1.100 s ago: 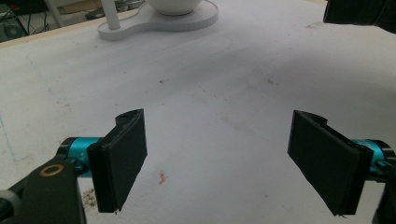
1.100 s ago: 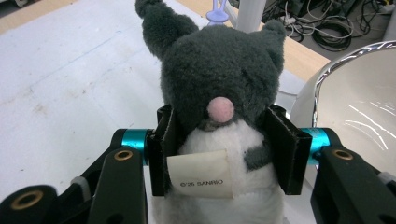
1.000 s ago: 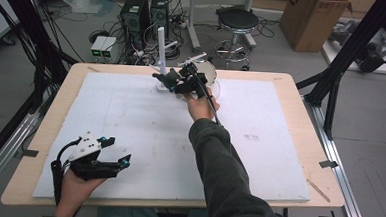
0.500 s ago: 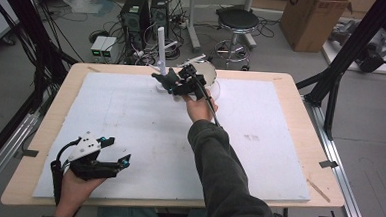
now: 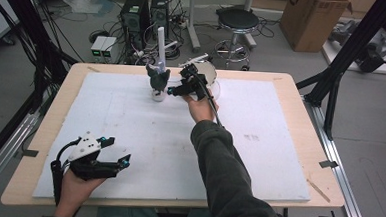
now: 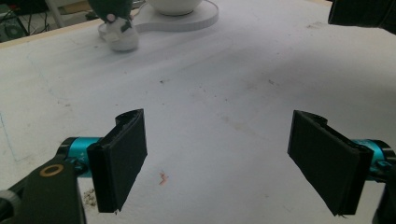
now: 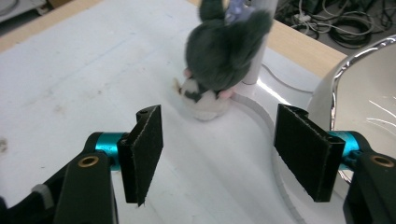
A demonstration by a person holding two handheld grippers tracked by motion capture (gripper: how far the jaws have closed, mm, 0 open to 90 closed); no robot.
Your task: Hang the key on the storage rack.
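Left gripper [image 5: 123,161]: held in the person's left hand [image 5: 74,185] at the near left corner of the table [image 5: 301,101], low over the white sheet [image 5: 130,120] that covers most of the tabletop. In the left gripper view its jaws stand wide apart, with only bare, lightly scuffed sheet between them. It is well apart from the other items.

Plush toy [image 5: 158,81]: a small dark grey stuffed animal with a white underside, standing on the sheet at the far middle of the table. In the right gripper view the plush toy [image 7: 219,56] leans forward, its white part resting on the sheet. Directly behind it rises a white upright post [image 5: 160,46]; whether the toy touches the post cannot be told.

Right gripper [image 5: 171,91]: held in the person's right hand [image 5: 200,104], arm in a dark green sleeve [image 5: 227,175] stretched across the table. It sits just right of the toy, pointing towards it. Its jaws have just been opening and now stand partly open; in the right gripper view the toy lies beyond the fingertips, not between the pads, and nothing is gripped.

Bowl [image 5: 205,71]: a pale round bowl with a shiny rim, on a flat white base, just behind and to the right of the right gripper. In the right gripper view the bowl [image 7: 364,88] lies close beside the right-hand jaw.
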